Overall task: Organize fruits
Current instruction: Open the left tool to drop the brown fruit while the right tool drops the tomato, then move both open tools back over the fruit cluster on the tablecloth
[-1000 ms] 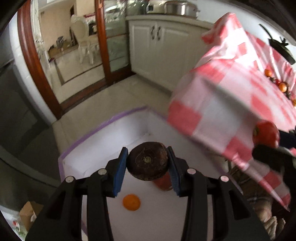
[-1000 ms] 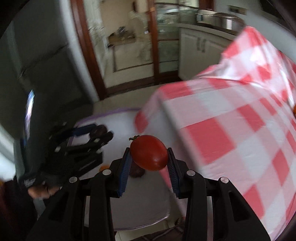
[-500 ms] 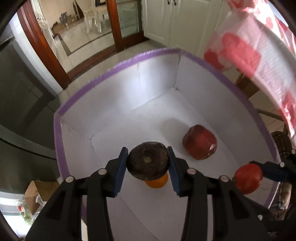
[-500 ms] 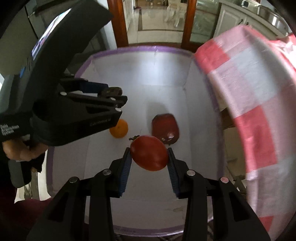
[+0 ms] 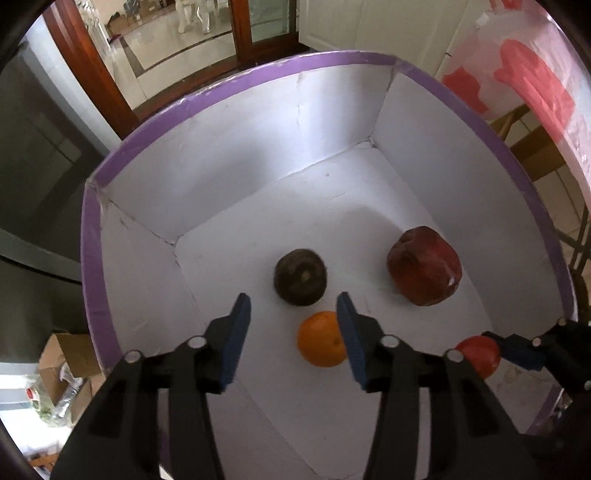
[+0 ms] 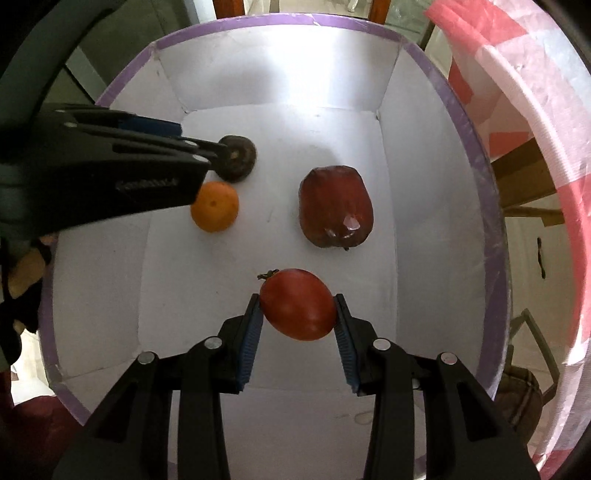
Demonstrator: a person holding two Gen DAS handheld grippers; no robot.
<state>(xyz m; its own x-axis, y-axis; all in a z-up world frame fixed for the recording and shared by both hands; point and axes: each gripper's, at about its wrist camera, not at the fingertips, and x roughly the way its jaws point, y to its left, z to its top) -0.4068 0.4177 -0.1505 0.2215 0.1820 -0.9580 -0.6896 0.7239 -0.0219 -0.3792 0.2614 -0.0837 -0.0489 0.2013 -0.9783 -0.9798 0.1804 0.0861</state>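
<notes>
Both grippers point down into a white box (image 5: 221,173) (image 6: 280,70) with a purple rim. My left gripper (image 5: 293,308) has its jaws opening, with nothing pressed between the pads; a dark brown round fruit (image 5: 300,276) (image 6: 238,158) sits free just beyond the fingertips. An orange (image 5: 320,343) (image 6: 214,206) and a large dark red fruit (image 5: 424,271) (image 6: 335,206) lie on the box floor. My right gripper (image 6: 298,308) is shut on a red tomato (image 6: 298,309) (image 5: 478,354) above the floor; the left gripper's dark body (image 6: 110,173) fills that view's left side.
A table with a red and white checked cloth (image 6: 524,122) (image 5: 532,81) stands right of the box, wooden chair parts below it. A wood-framed glass door (image 5: 243,33) and tiled floor lie beyond. A cardboard carton (image 5: 59,362) sits at lower left.
Both grippers came down into the box. The left jaws spread and let go of the dark brown fruit, which now sits below them. The right gripper still holds the tomato.
</notes>
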